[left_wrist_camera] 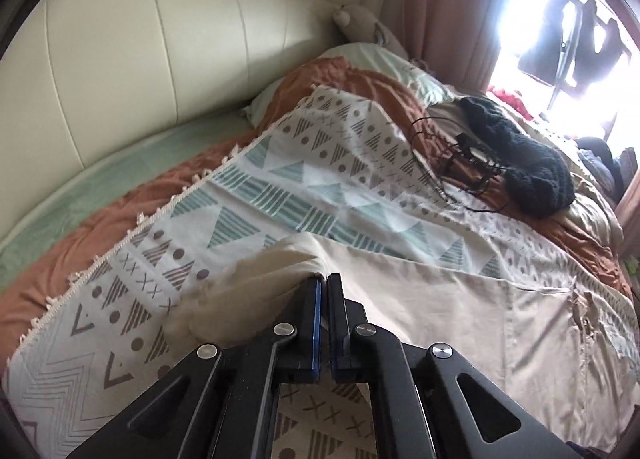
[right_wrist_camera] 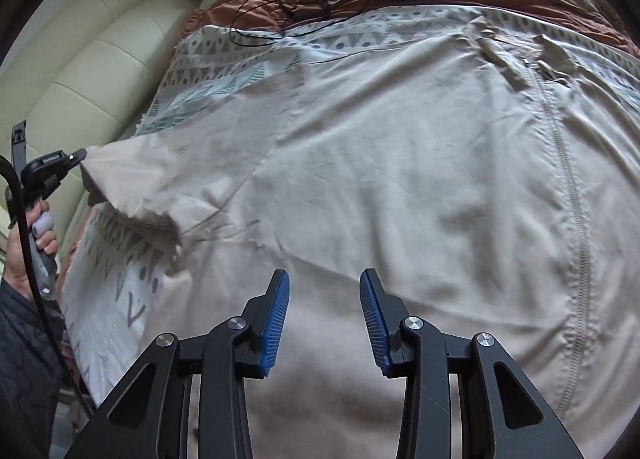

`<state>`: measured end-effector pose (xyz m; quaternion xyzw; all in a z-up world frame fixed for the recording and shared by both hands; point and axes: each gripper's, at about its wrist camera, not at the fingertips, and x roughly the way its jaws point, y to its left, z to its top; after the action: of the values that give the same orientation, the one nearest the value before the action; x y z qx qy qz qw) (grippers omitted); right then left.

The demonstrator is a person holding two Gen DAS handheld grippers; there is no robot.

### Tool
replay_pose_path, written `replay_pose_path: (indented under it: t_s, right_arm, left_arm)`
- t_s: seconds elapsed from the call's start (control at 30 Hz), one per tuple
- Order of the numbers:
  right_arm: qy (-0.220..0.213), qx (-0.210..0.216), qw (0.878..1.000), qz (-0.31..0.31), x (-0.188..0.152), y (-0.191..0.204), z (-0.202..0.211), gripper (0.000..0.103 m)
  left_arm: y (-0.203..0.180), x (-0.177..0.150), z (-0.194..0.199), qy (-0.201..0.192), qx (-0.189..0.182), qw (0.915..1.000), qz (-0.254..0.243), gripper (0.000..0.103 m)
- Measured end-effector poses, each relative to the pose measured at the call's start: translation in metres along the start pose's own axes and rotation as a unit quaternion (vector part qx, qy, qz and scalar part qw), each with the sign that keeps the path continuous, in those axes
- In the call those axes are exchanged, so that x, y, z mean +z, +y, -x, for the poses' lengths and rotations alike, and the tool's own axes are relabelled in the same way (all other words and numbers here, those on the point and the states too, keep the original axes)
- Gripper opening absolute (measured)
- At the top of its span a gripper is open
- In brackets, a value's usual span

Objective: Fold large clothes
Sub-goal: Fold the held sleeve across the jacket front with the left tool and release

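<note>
Beige garment (right_wrist_camera: 360, 163): thin matt woven cloth, softly creased, with a stitched zip seam. Patterned throw (left_wrist_camera: 248, 187): matt printed cotton-like cloth, tasselled edge. Headboard (left_wrist_camera: 132, 71): smooth, slightly glossy cream padded leatherette. Dark knit (left_wrist_camera: 532, 171): coarse, chunky wool. Right tool (right_wrist_camera: 324, 319): matt black plastic, ribbed blue pads, shiny metal rivets.

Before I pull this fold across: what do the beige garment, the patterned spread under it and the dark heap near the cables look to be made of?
Beige garment: thin, matte woven cloth, probably a cotton blend; it creases finely and has a zip. Patterned spread: light printed woven cotton by the look, with a tasselled edge. Dark heap: chunky knit, likely wool or acrylic; the loops are visible.
</note>
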<state>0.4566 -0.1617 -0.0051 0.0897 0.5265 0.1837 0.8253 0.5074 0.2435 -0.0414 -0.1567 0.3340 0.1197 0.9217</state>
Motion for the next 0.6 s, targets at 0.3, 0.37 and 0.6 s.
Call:
replay_pose_path:
  t_s: [0.3, 0.37, 0.6]
  right_arm:
    - [0.017, 0.103, 0.994, -0.032, 0.019, 0.055, -0.056, 0.014]
    - [0.027, 0.118, 0.991, -0.047, 0.02, 0.059, -0.073, 0.013]
    - [0.049, 0.158, 0.981, -0.098, 0.018, 0.068, -0.116, 0.008]
  left_arm:
    - [-0.055, 0.027, 0.064, -0.031, -0.079, 0.9956, -0.041, 0.002]
    - [-0.066, 0.029, 0.076, -0.035, -0.092, 0.9939, -0.049, 0.002]
    - [-0.095, 0.024, 0.105, -0.036, -0.126, 0.9884, -0.078, 0.002]
